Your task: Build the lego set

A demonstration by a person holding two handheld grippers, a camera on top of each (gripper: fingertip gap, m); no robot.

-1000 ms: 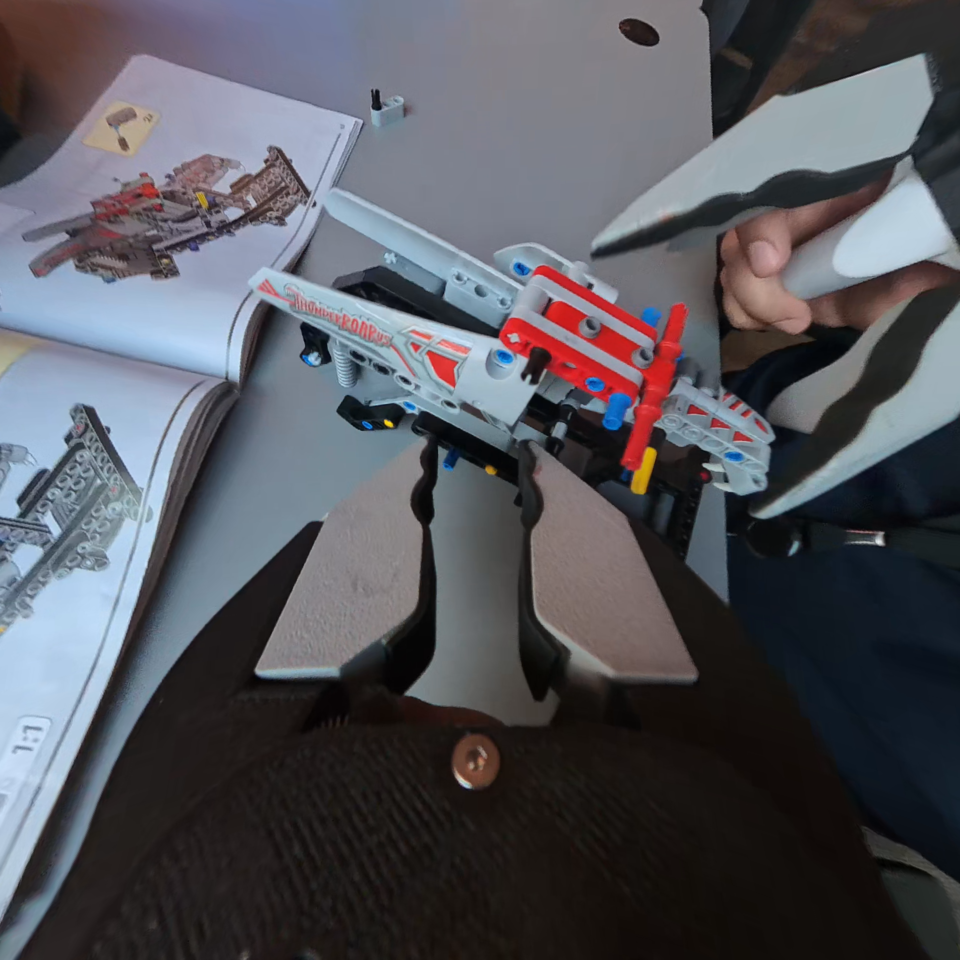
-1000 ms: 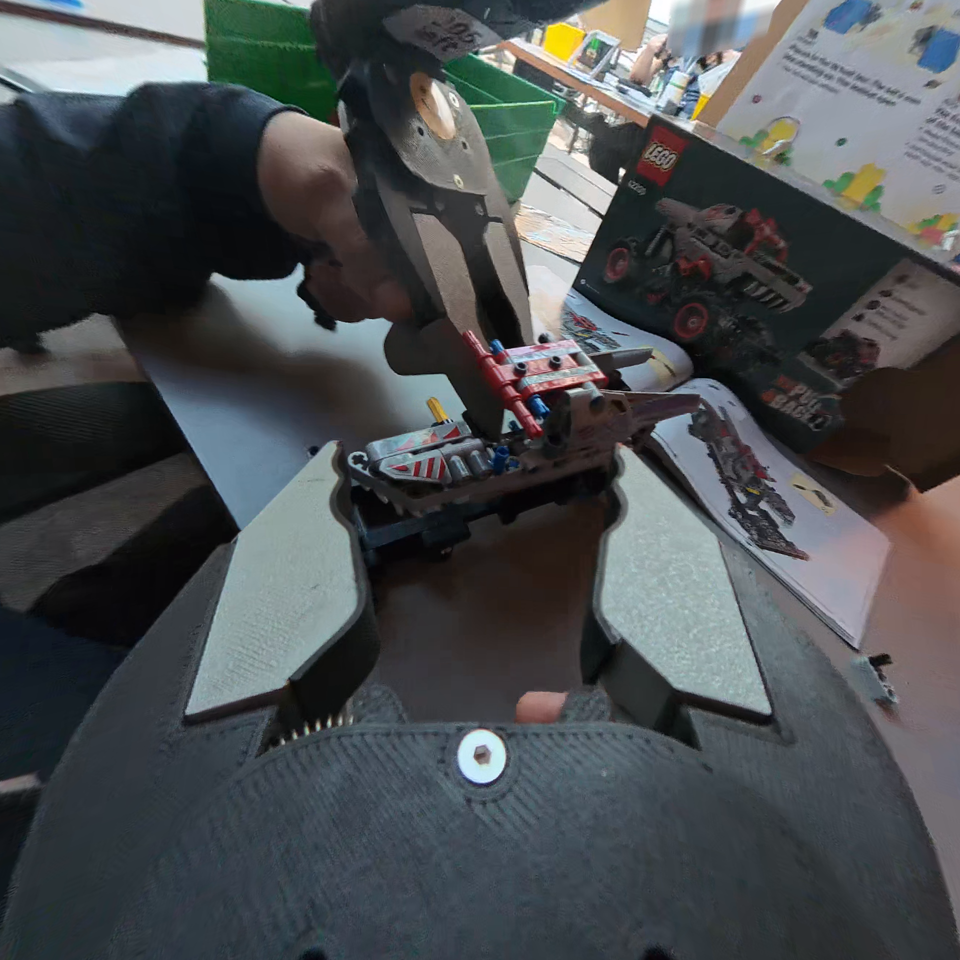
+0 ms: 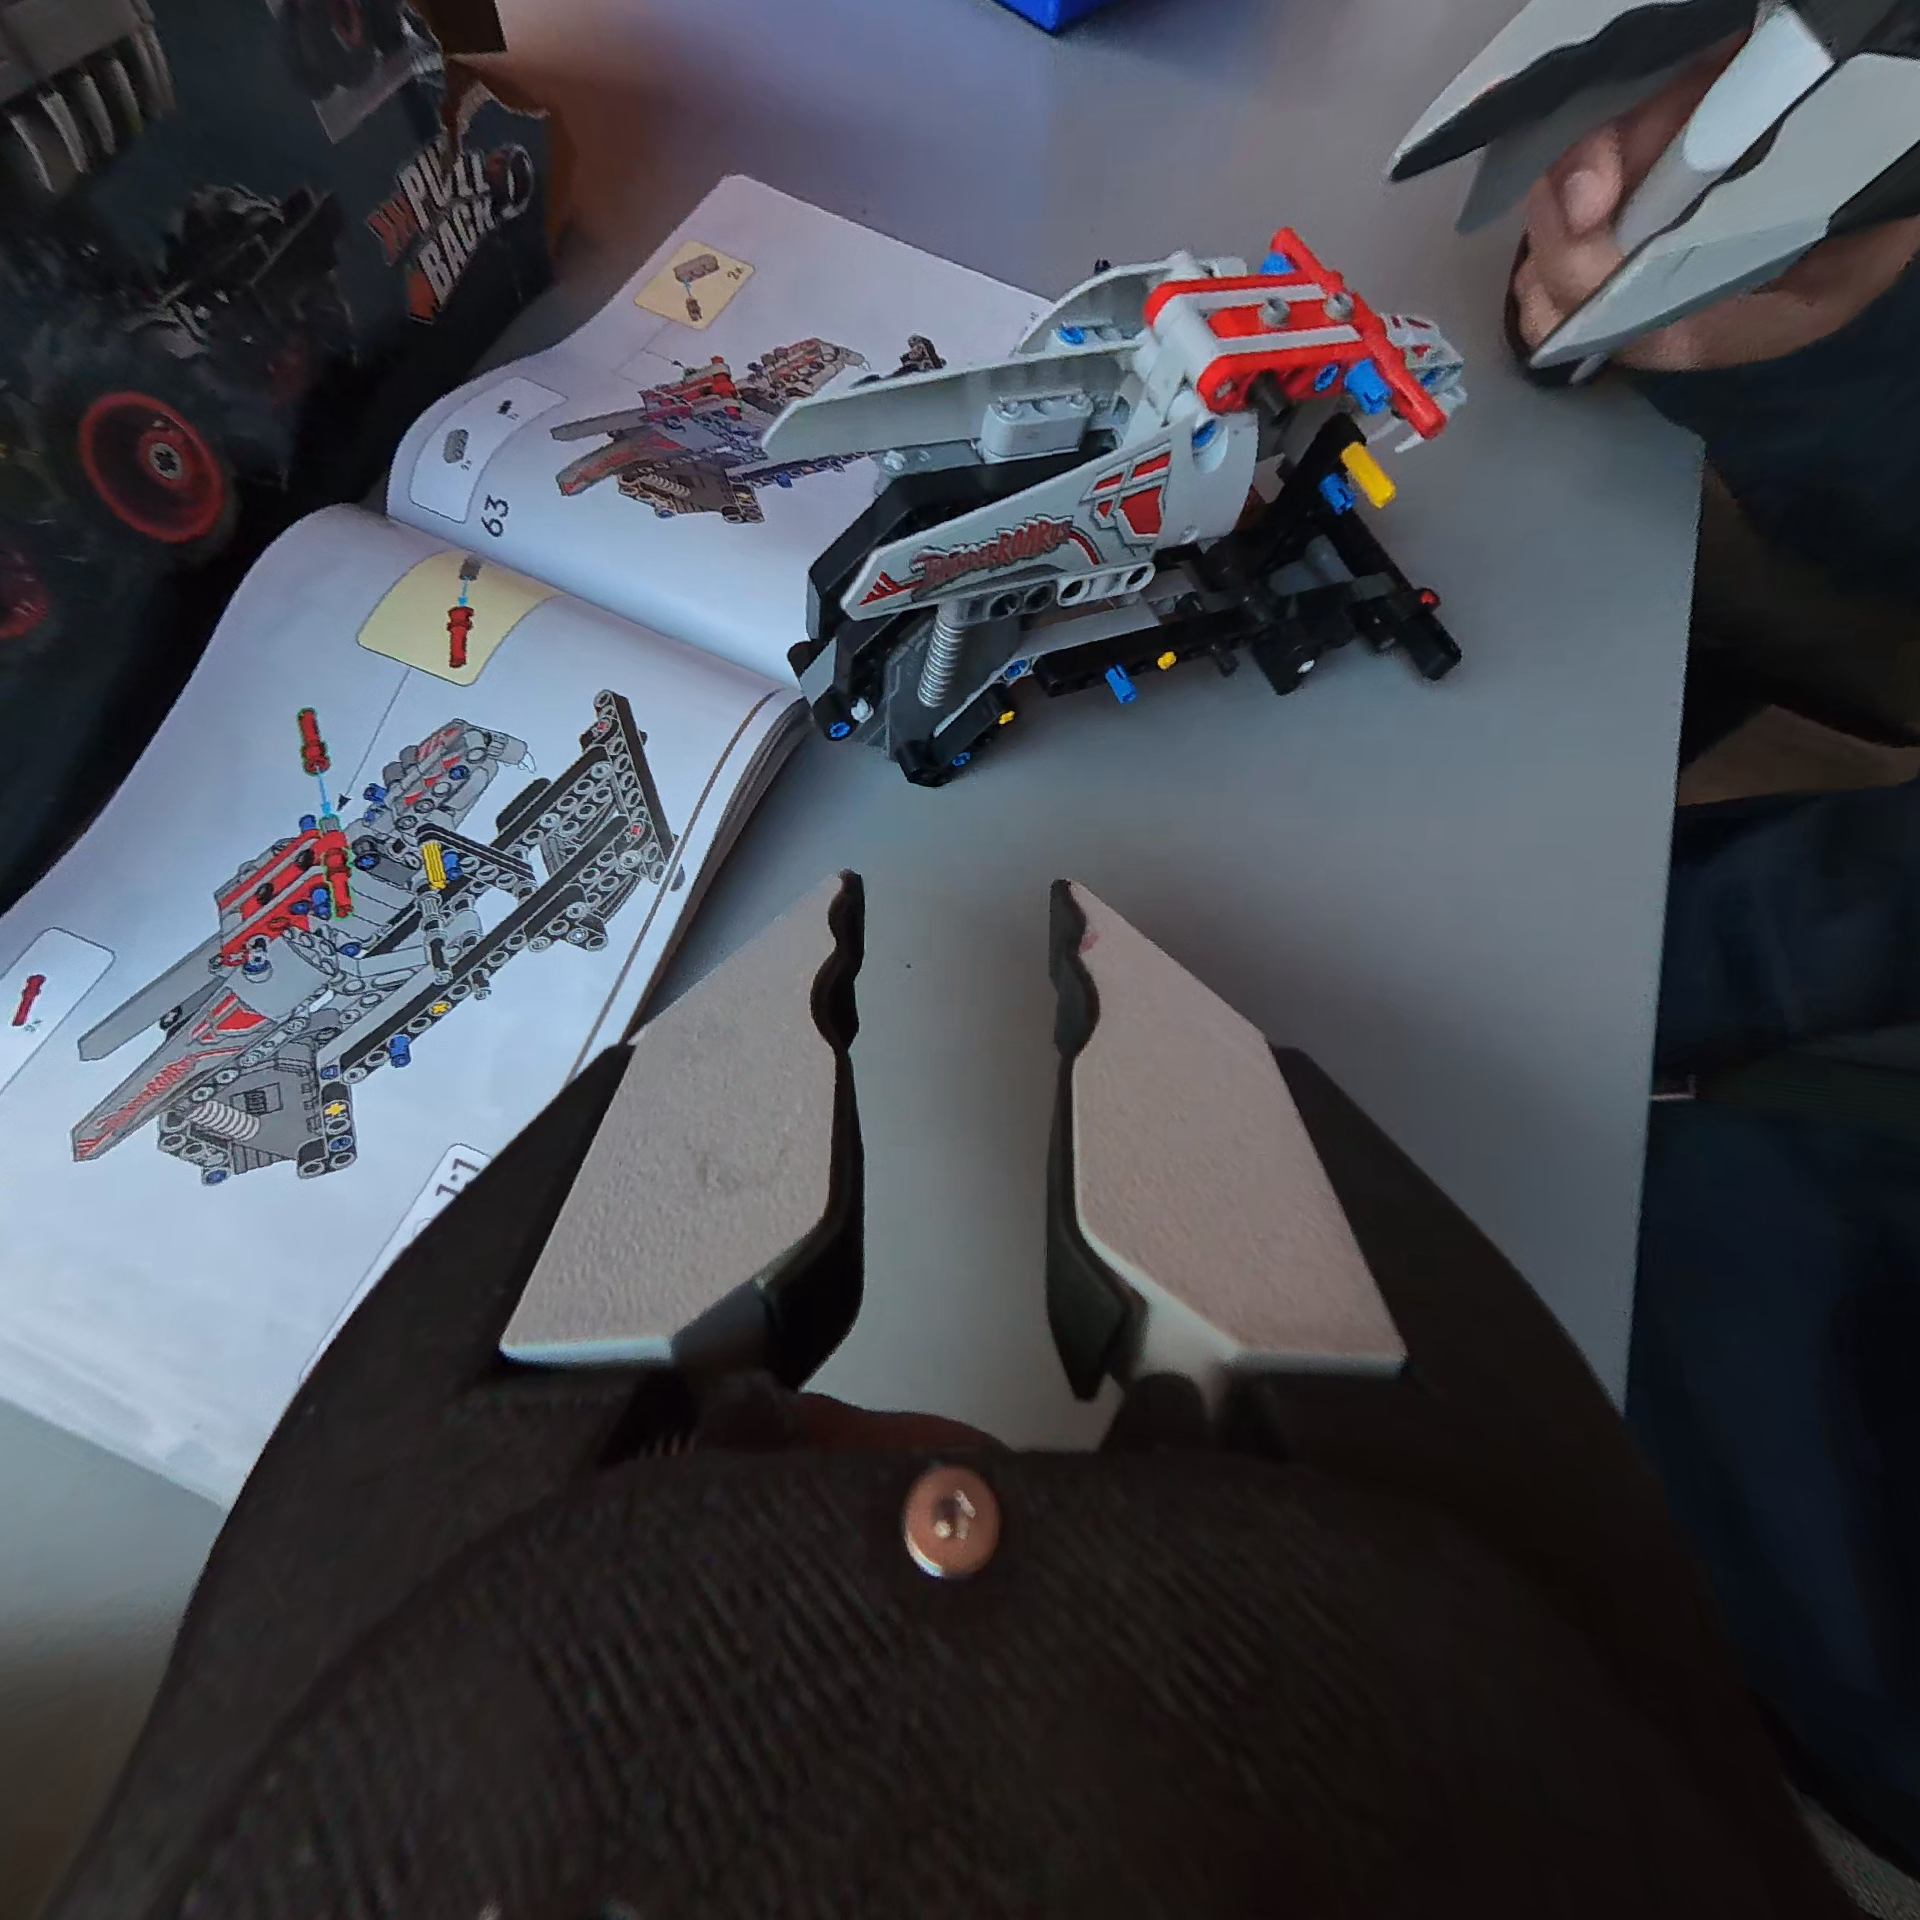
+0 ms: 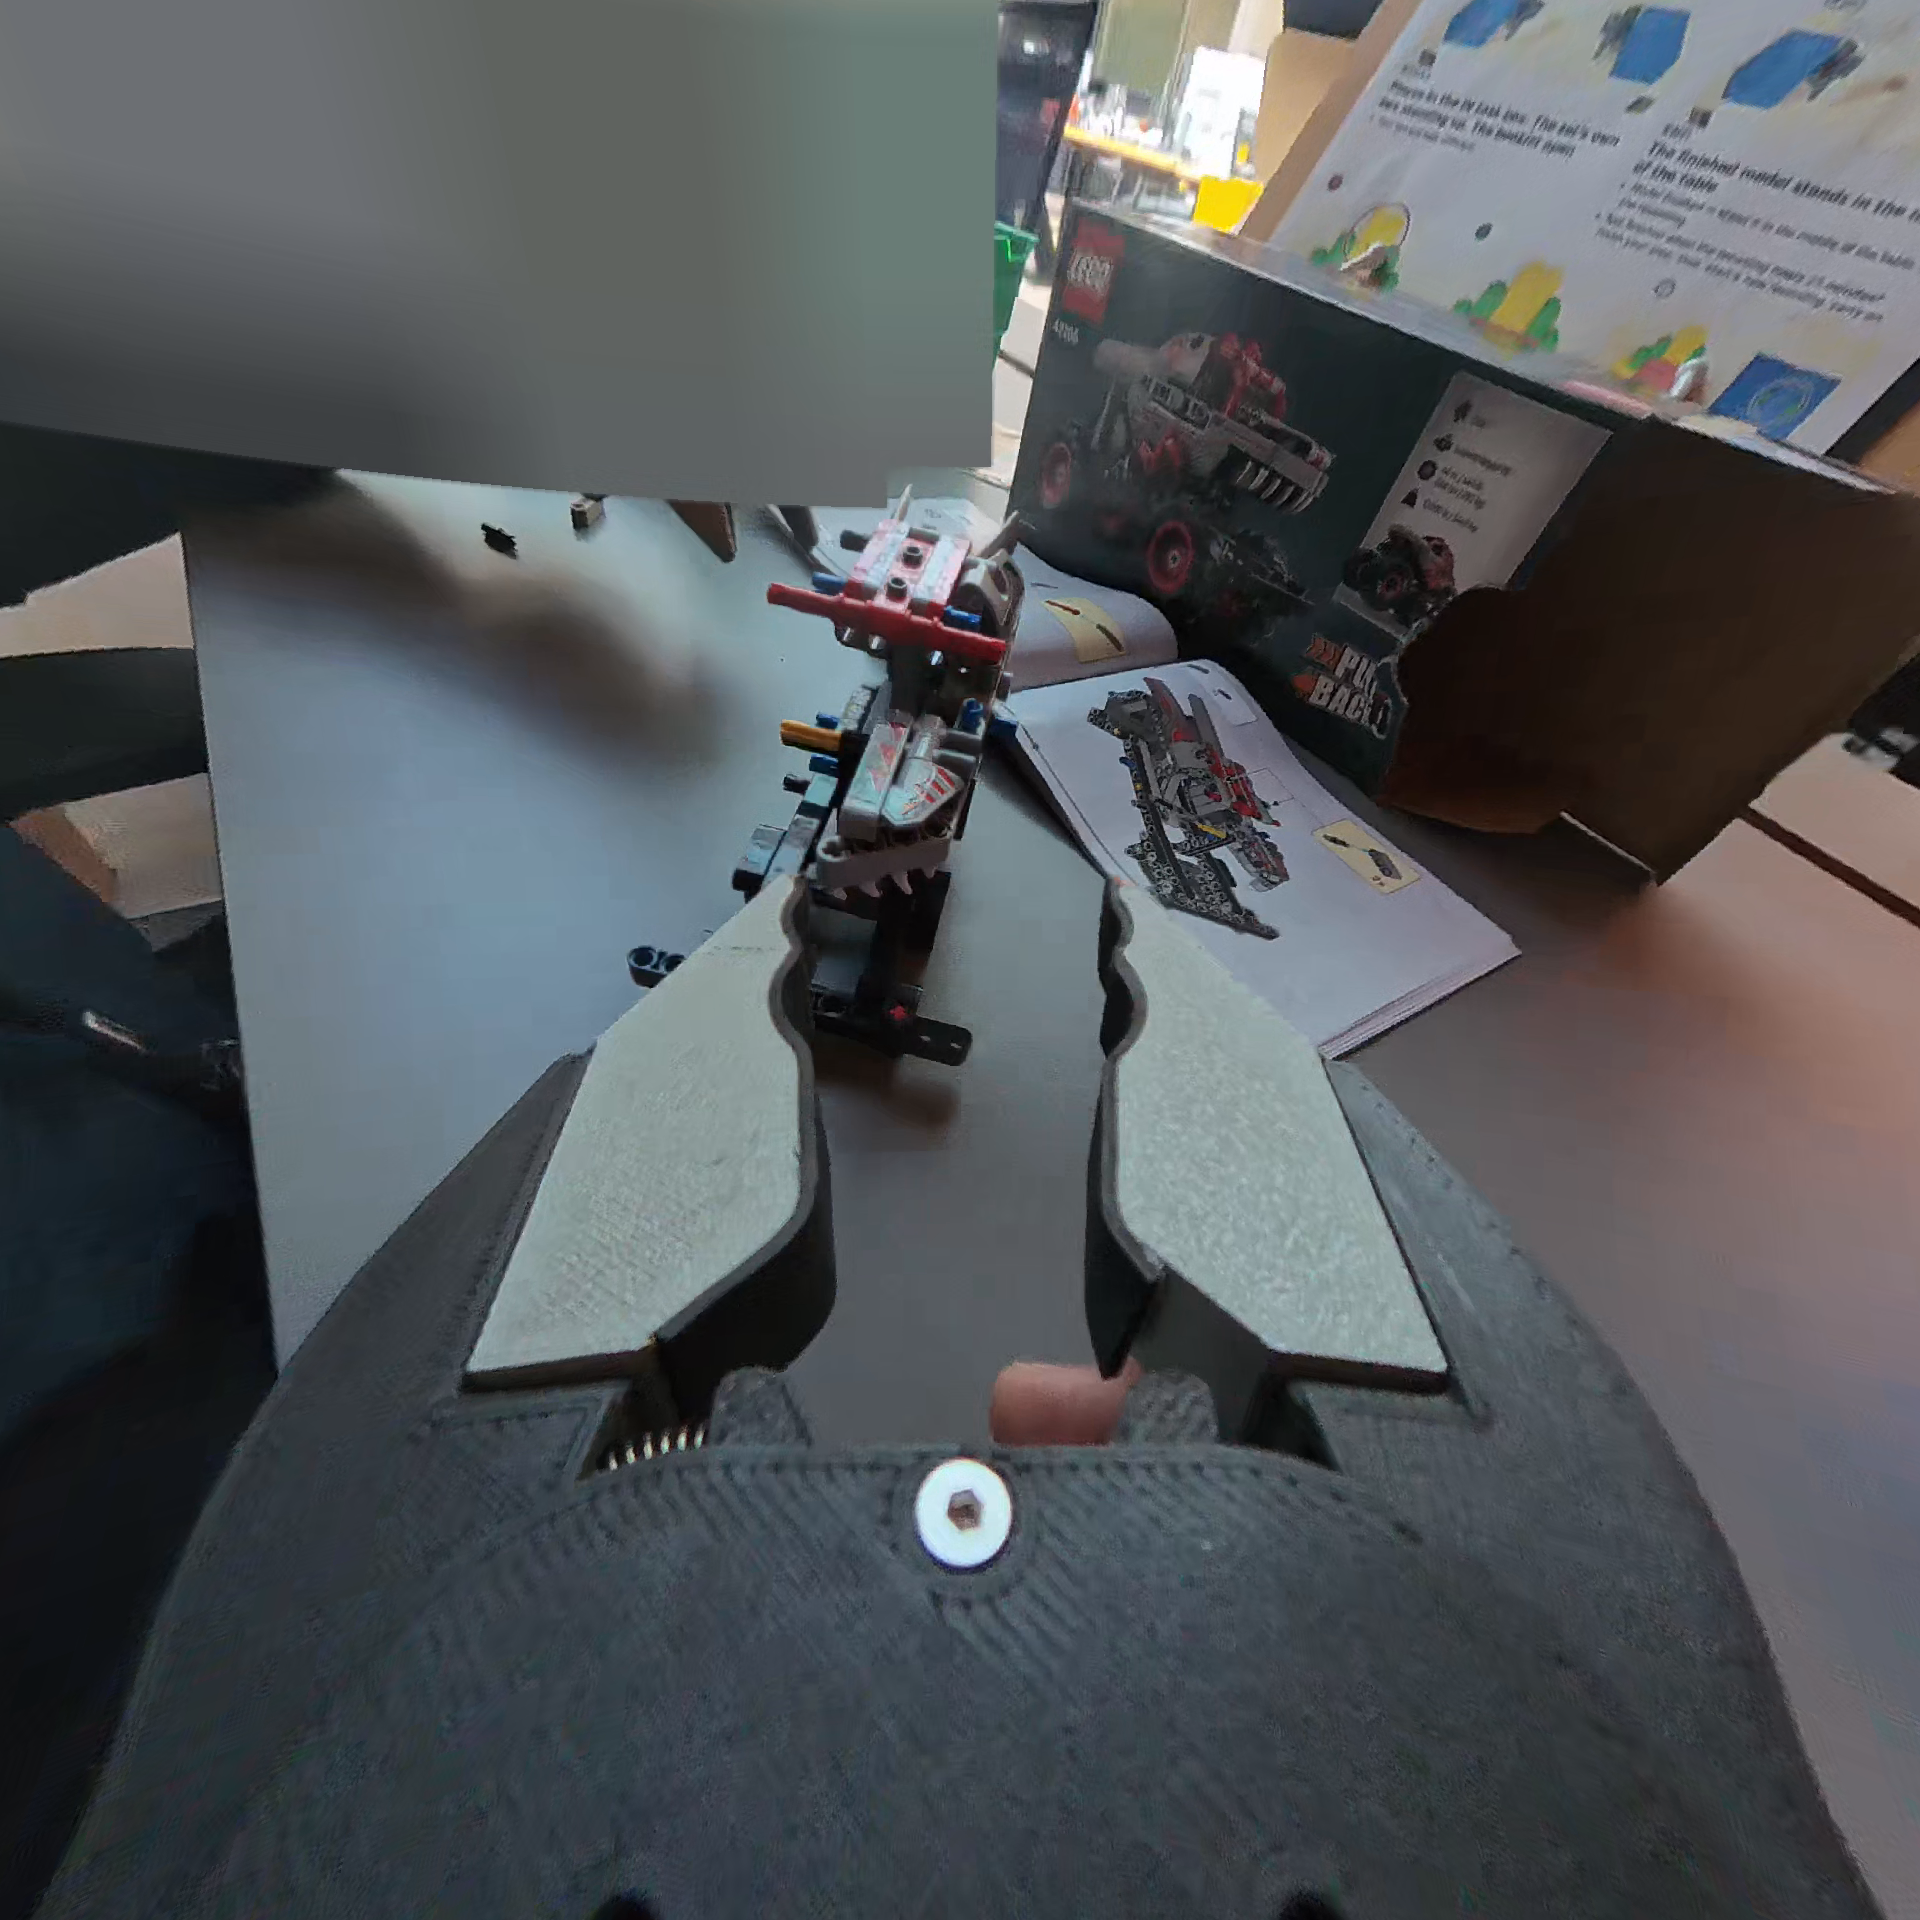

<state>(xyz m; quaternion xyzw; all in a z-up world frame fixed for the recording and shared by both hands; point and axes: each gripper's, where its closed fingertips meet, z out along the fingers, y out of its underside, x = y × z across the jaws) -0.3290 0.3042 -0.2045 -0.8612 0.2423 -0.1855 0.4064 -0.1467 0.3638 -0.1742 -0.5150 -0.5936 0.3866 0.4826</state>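
We note the partly built lego model (image 3: 1132, 499) standing on the grey table (image 3: 1299, 935), its near end just beside the open instruction booklet (image 3: 436, 831). The model has a black beam chassis with blue and yellow pins showing along its side, a grey spring at the booklet end, long light-grey side panels with red markings, and a red-and-grey block on top crossed by a red axle. A grey toothed jaw piece with red stripes hangs at the end away from the booklet (image 4: 894, 821). No wheels are fitted on what we can see.

Left gripper (image 3: 956, 914): released, fingers parted with bare table between them, holding nothing. It hovers short of the model, apart from it, pointing toward the model's side.

Right gripper (image 4: 951, 914): released, jaws apart with nothing between them. Its left fingertip (image 4: 784, 935) overlaps the model's toothed end in the right wrist view; we cannot tell whether it touches. In the left wrist view this gripper (image 3: 1662, 177) sits beyond the model's red end, well clear of it, with a hand (image 3: 1579, 260) wrapped round its grip.

The set's box (image 4: 1351, 520) stands behind the booklet. Two small loose pieces (image 4: 540, 525) lie on the table beyond the model.
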